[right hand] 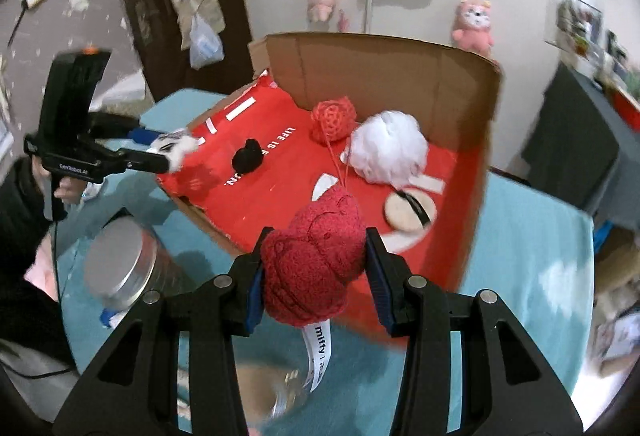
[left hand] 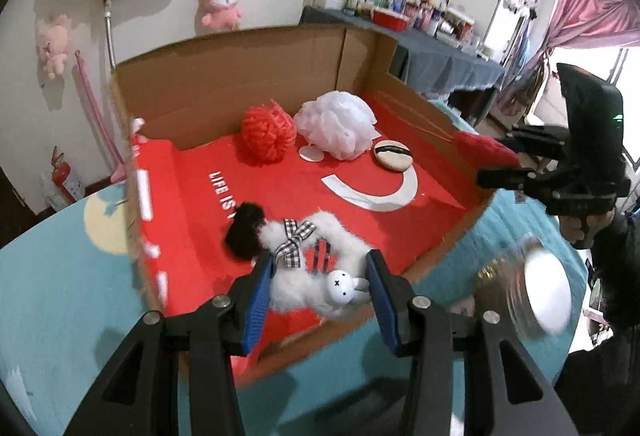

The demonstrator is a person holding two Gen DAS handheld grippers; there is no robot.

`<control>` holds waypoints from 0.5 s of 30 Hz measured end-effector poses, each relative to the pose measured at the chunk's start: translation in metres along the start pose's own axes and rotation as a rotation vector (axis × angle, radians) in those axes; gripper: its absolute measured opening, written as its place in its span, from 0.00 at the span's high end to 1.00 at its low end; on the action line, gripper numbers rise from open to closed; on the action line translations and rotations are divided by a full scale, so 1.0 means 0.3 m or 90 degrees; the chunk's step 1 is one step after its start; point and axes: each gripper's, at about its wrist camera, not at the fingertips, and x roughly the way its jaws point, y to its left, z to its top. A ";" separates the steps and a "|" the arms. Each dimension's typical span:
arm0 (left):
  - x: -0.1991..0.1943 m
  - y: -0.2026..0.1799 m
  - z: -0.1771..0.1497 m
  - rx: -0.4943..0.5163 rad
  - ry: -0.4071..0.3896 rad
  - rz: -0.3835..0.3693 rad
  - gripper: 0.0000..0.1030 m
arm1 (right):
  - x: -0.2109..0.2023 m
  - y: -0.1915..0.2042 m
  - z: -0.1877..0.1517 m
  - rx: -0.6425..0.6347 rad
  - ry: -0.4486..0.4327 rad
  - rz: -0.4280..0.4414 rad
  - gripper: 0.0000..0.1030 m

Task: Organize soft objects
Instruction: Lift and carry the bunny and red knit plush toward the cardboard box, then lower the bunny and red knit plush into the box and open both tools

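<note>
Already the cardboard box (right hand: 384,71) holds a red yarn ball (right hand: 334,117), a white bath pouf (right hand: 390,147), a round puff (right hand: 408,211) and a black pompom (right hand: 248,155) on its red lining, so sorting looks well underway; two pieces remain in hand. At the box's near edge, the right tool (right hand: 314,272) clamps a red knitted plush (right hand: 316,260), angled down toward the lining. At the box's other near corner, the left tool (left hand: 318,290) brackets a white fluffy toy (left hand: 316,268), apparently gripping it, low over the teal desk (left hand: 60,276).
</note>
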 end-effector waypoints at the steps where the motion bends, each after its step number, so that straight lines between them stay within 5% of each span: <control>1: 0.021 -0.005 0.015 0.002 0.010 0.000 0.53 | 0.022 0.003 0.019 -0.014 0.009 0.000 0.60; 15: 0.290 -0.054 0.160 0.042 0.121 0.032 0.53 | 0.382 0.044 0.135 -0.193 0.179 -0.030 0.60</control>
